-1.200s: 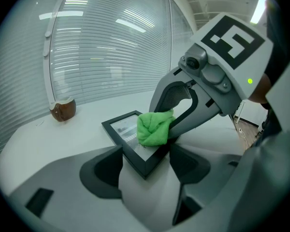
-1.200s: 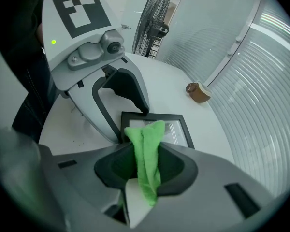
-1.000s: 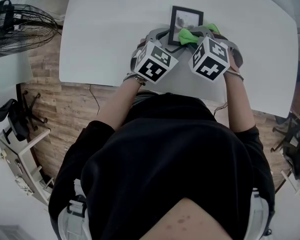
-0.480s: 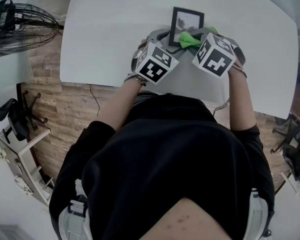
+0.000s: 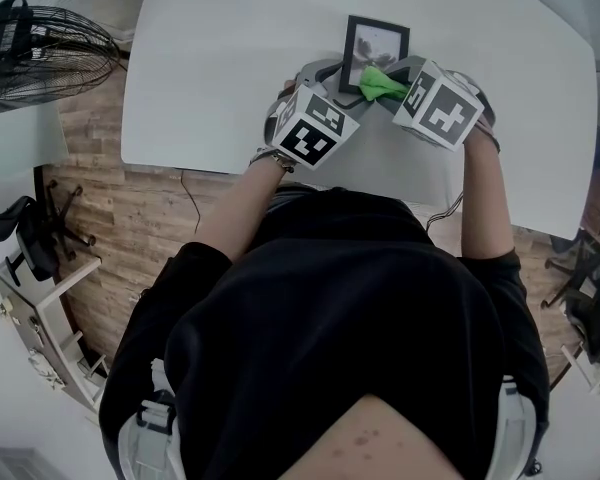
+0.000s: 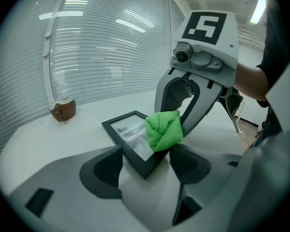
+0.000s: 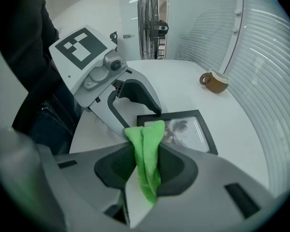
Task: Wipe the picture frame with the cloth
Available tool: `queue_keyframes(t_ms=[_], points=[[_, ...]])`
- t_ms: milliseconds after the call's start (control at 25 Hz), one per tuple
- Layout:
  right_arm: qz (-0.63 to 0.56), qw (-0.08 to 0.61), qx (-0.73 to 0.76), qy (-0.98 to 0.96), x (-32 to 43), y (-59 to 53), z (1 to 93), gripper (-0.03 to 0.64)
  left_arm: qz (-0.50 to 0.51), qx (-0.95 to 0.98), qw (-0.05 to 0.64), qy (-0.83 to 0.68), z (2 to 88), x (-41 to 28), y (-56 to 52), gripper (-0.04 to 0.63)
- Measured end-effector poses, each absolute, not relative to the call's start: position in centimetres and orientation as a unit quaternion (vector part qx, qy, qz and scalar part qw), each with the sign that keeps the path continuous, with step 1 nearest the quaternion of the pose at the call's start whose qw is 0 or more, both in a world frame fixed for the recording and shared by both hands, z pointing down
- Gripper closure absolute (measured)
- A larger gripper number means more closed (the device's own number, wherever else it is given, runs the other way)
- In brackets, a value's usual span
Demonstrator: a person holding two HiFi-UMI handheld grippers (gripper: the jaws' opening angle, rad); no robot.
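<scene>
Currently the picture frame [image 5: 373,36] lies flat on the white table [image 5: 230,68] where it lay a second ago, its near corner between the widely parted jaws of the left gripper [image 6: 145,161], which has not moved. The folded green cloth [image 5: 382,83], clamped in the closed jaws of the right gripper [image 7: 147,158], sits over the frame's near right part, that gripper having shifted slightly rightward and away from the person. A brown cup [image 6: 63,110] stands farther along the table near slatted blinds [image 6: 101,57]; a fan [image 5: 40,48] stands on the wood floor [image 5: 130,208].
</scene>
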State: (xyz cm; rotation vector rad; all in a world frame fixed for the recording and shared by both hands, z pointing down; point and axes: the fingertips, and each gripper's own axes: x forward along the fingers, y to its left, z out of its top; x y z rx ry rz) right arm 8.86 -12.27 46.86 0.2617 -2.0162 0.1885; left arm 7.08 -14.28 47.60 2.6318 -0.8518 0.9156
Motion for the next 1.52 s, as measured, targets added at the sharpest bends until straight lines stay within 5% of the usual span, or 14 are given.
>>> queue_keyframes(t_ms=[960,1520], points=[[-0.142,0.47,0.333,-0.805,10.3,-25.0,40.4,0.499,0.313,0.897,0.11,-0.291,47.5,7.3,-14.1,0.281],[-0.198,0.527,0.287,-0.775,8.4,-26.0,46.5,0.5,0.314,0.897,0.109,-0.291,47.5,7.0,-14.1,0.281]])
